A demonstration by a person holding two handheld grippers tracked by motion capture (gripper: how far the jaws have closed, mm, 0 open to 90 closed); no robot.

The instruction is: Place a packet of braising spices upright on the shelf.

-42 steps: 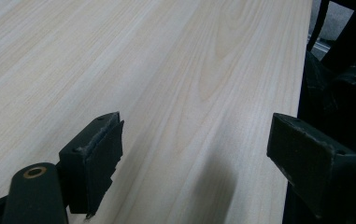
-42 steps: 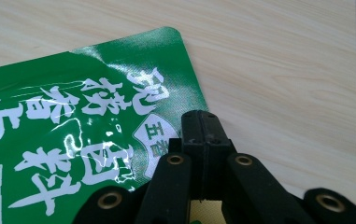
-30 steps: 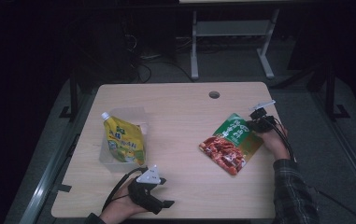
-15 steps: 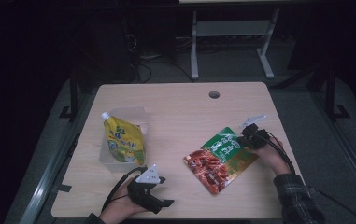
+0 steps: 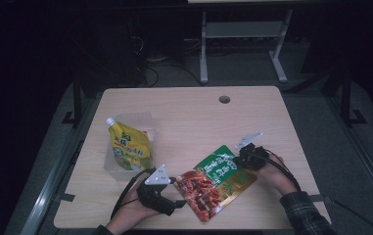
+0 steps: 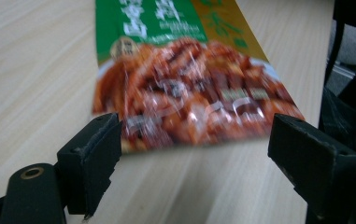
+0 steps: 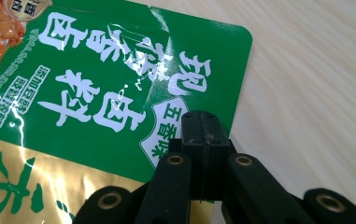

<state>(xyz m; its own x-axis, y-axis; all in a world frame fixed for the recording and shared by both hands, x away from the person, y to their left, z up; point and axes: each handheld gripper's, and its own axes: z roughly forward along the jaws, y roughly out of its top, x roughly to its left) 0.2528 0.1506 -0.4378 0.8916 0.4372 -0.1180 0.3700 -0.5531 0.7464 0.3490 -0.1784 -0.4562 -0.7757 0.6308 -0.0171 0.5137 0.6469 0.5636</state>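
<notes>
A flat snack pouch (image 5: 216, 181), green at one end and red with a food picture at the other, lies on the wooden table (image 5: 184, 112) near the front. My right gripper (image 5: 238, 159) is shut on its green corner; in the right gripper view the closed jaws (image 7: 202, 130) pinch the pouch's edge (image 7: 96, 93). My left gripper (image 5: 178, 198) rests at the front left, pointing right. In the left gripper view it (image 6: 194, 144) stands open, and the red end of the pouch (image 6: 185, 93) lies just ahead of its fingertips (image 6: 91, 158).
A yellow spouted pouch (image 5: 130, 149) lies in a clear plastic container (image 5: 142, 117) at the left. A round cable hole (image 5: 224, 99) sits near the table's far edge. A metal frame (image 5: 243, 34) stands on the dark floor behind.
My right gripper has dragged the snack pouch left and toward the front edge, bringing its red end up to the left gripper. The left hand has stayed put.
</notes>
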